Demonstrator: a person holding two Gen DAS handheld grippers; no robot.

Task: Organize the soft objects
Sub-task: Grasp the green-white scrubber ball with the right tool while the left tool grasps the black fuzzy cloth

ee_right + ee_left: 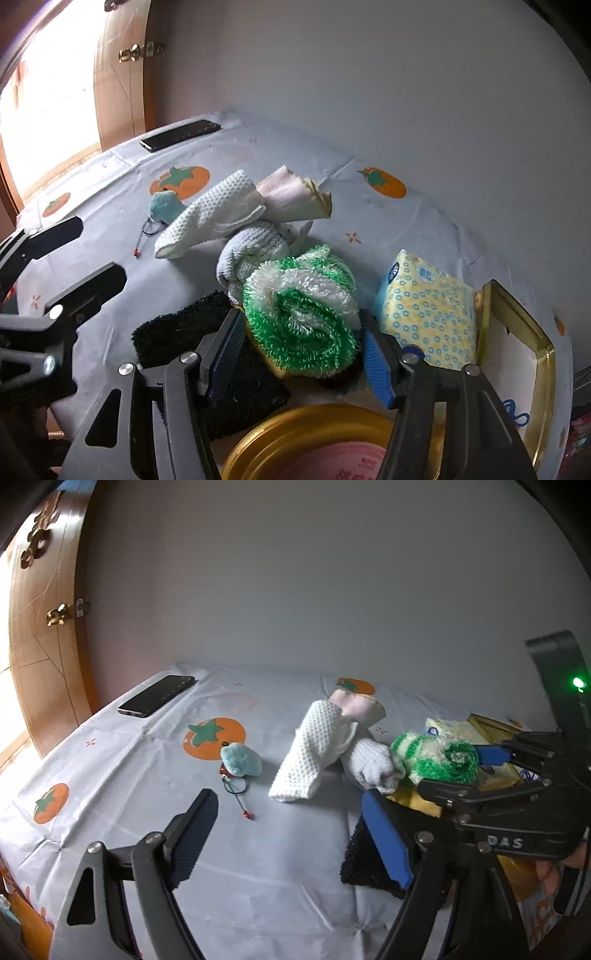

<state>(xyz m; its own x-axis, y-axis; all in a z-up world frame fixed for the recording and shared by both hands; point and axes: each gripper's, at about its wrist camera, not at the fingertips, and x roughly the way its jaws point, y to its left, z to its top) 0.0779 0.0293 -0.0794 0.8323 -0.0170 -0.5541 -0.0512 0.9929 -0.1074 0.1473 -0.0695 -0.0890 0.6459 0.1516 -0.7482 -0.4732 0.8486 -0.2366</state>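
On the table with the persimmon-print cloth (122,760), the soft things lie in a loose heap: a white waffle towel (308,753), a pale grey knitted roll (371,768) and a green-and-white fluffy roll (301,314). The right gripper (301,354) stands around this fluffy roll with its jaws parted (whether the blue pads press it, I cannot tell). The left gripper (291,834) is open over bare cloth, empty. A black towel (207,354) lies beside a tissue pack (428,314).
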